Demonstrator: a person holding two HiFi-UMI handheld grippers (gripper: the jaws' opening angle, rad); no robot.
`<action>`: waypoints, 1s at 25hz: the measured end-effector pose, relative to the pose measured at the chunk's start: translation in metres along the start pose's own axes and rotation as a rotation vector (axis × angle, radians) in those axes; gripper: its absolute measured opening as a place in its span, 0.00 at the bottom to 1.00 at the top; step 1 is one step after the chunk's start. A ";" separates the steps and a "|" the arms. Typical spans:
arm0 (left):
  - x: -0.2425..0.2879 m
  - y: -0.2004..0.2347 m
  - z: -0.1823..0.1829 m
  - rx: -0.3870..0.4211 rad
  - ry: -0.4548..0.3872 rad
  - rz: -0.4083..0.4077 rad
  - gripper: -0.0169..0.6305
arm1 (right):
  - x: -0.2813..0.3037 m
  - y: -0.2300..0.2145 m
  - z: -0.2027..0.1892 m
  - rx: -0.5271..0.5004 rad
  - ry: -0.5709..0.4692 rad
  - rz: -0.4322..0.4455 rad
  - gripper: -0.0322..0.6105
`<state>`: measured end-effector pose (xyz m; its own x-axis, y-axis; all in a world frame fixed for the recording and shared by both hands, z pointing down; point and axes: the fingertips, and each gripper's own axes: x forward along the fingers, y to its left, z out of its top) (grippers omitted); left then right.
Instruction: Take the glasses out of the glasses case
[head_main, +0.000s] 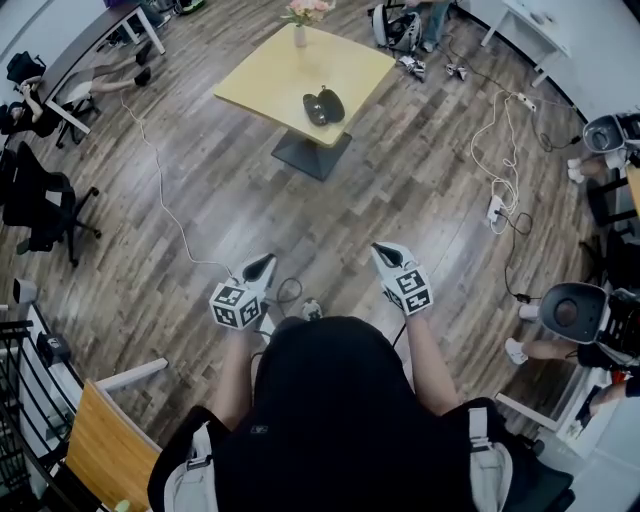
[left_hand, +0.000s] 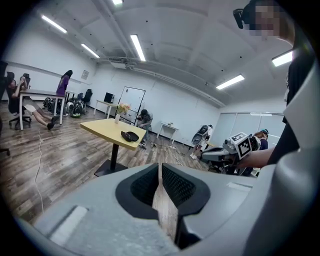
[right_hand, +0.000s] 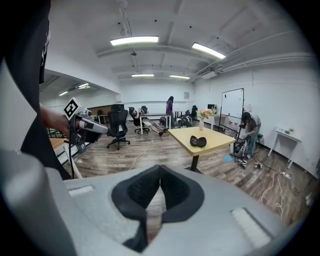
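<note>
A black glasses case (head_main: 323, 106) lies open near the front edge of a yellow pedestal table (head_main: 270, 75), far ahead of me. It also shows small in the left gripper view as the case (left_hand: 130, 135) and in the right gripper view as the case (right_hand: 198, 141); what lies inside is too small to tell. I hold both grippers at waist height above the wooden floor, well short of the table. The left gripper (head_main: 258, 267) (left_hand: 159, 167) is shut with nothing in it. The right gripper (head_main: 387, 254) (right_hand: 160, 168) is likewise shut and empty.
A vase of flowers (head_main: 300, 30) stands at the table's far side. White cables (head_main: 160, 190) and a power strip (head_main: 495, 208) trail over the floor. Office chairs (head_main: 40, 205) stand left, a seated person (head_main: 560, 320) right, a wooden board (head_main: 105, 450) near left.
</note>
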<state>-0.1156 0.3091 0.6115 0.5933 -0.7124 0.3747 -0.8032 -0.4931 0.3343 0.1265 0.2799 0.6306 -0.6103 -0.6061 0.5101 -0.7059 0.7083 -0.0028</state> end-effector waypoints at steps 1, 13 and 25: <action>-0.003 0.005 -0.001 -0.006 -0.002 0.002 0.08 | 0.005 0.004 0.002 -0.001 0.000 0.004 0.06; -0.034 0.041 -0.005 -0.062 -0.053 0.047 0.08 | 0.032 0.036 0.008 -0.017 0.028 0.052 0.06; -0.037 0.057 -0.010 -0.071 -0.028 0.037 0.08 | 0.045 0.047 0.009 -0.004 0.041 0.057 0.06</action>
<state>-0.1833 0.3126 0.6256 0.5605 -0.7437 0.3643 -0.8184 -0.4302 0.3810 0.0627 0.2826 0.6458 -0.6345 -0.5494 0.5436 -0.6686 0.7431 -0.0294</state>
